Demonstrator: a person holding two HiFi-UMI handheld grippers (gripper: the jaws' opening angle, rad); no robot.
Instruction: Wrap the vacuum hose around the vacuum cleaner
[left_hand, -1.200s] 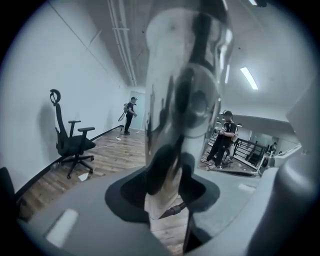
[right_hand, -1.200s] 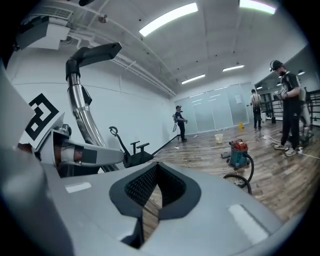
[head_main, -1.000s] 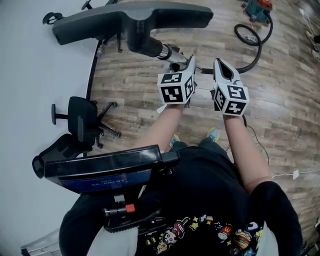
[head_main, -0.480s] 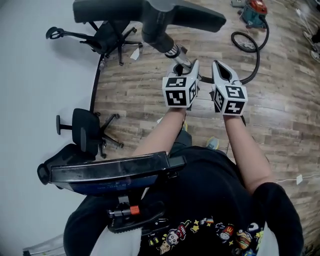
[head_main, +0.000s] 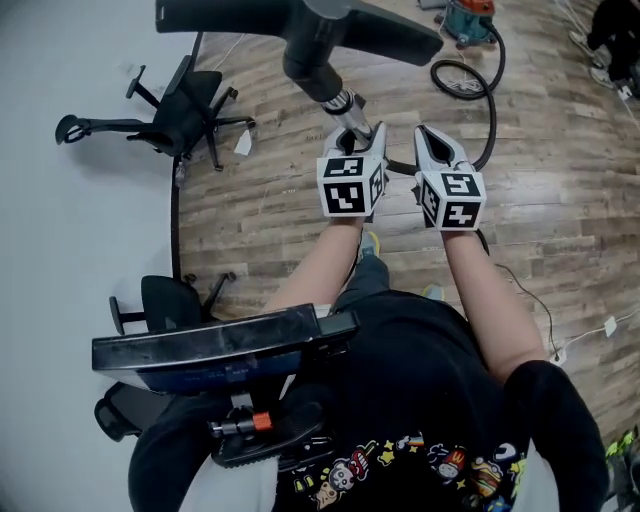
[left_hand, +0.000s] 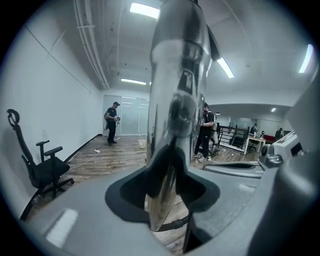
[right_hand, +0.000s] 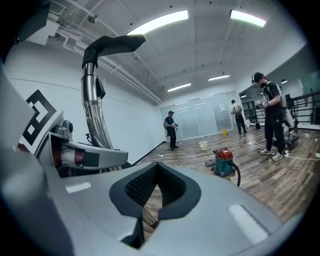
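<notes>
wand held up, hose not yet wound

judged step: bringing the wand to the cleaner. best to close in first, tube steady, then loop the slack round the body. the left gripper (head_main: 362, 138) is clamped on the shiny chrome wand tube (left_hand: 177, 100), with the dark grey floor nozzle (head_main: 385, 35) at twelve o'clock. the right gripper (head_main: 437, 140), just beside it, has its jaws pressed together on nothing visible. both forearms reach forward side by side. the black flexible hose (head_main: 493, 95) trails to the teal-and-orange canister vacuum (head_main: 468, 15) at one o'clock, well apart.
</notes>
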